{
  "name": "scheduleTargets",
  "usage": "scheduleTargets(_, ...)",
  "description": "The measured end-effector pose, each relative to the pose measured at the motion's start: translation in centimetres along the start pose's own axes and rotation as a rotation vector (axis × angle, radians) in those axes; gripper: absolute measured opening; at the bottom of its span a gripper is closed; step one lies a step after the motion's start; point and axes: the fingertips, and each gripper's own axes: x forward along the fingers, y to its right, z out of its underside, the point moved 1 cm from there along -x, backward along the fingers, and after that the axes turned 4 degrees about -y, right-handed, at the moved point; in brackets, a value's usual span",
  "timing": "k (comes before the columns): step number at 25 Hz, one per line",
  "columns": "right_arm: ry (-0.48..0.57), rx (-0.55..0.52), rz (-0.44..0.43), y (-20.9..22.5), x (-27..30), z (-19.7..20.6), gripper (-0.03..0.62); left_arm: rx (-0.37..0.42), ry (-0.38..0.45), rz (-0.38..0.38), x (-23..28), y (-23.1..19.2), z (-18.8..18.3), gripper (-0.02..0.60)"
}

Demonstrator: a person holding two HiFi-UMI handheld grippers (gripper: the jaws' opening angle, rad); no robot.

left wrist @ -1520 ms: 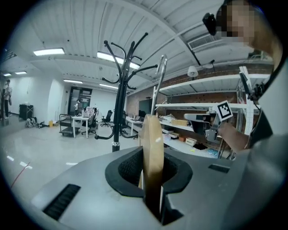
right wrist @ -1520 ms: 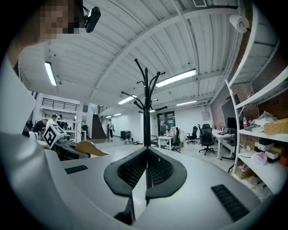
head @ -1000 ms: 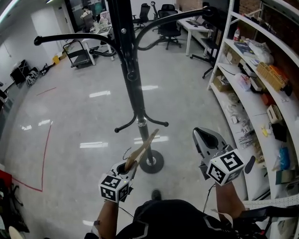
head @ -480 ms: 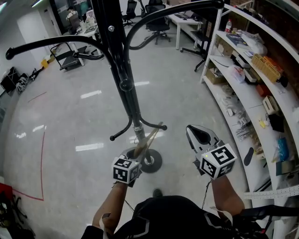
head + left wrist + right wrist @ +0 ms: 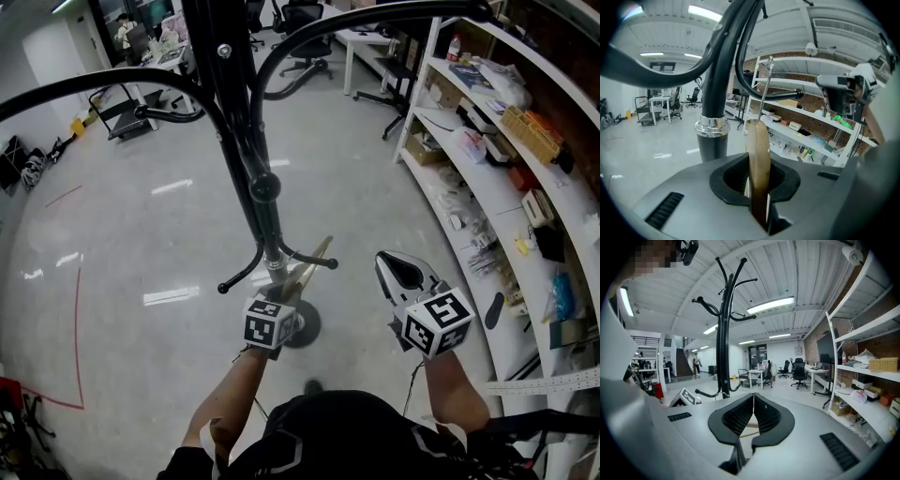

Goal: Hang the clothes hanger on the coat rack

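Beside the black metal coat rack (image 5: pixel 251 159), left tongs (image 5: pixel 758 199) clamp the seemingly stiff, light wooden clothes hanger (image 5: pixel 758 140) mid-arm; right tongs (image 5: pixel 753 404) closed, empty.

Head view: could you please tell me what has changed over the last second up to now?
The left gripper carried the wooden hanger in toward the coat rack, and now sits close beside its pole. Its grip on the hanger is unchanged. The right gripper stays shut and empty, roughly where it was.
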Motion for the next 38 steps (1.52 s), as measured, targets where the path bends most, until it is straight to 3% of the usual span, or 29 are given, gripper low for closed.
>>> scheduleTargets(14,-0.033,0.021,0.05,1.2,-0.3,1.5,0.008,-0.011,-0.056,0.003,4.4,-0.5,1.3,0.037)
scheduleTargets(27,-0.036,0.027,0.032,0.5,-0.2,1.5,0.008,0.038,-0.047,-0.012,4.3,-0.2,1.3,0.037)
scheduleTargets(38,-0.032,0.016,0.014,0.0,-0.6,1.2,0.008,0.1,0.053,-0.047,3.3,-0.4,0.0,0.041)
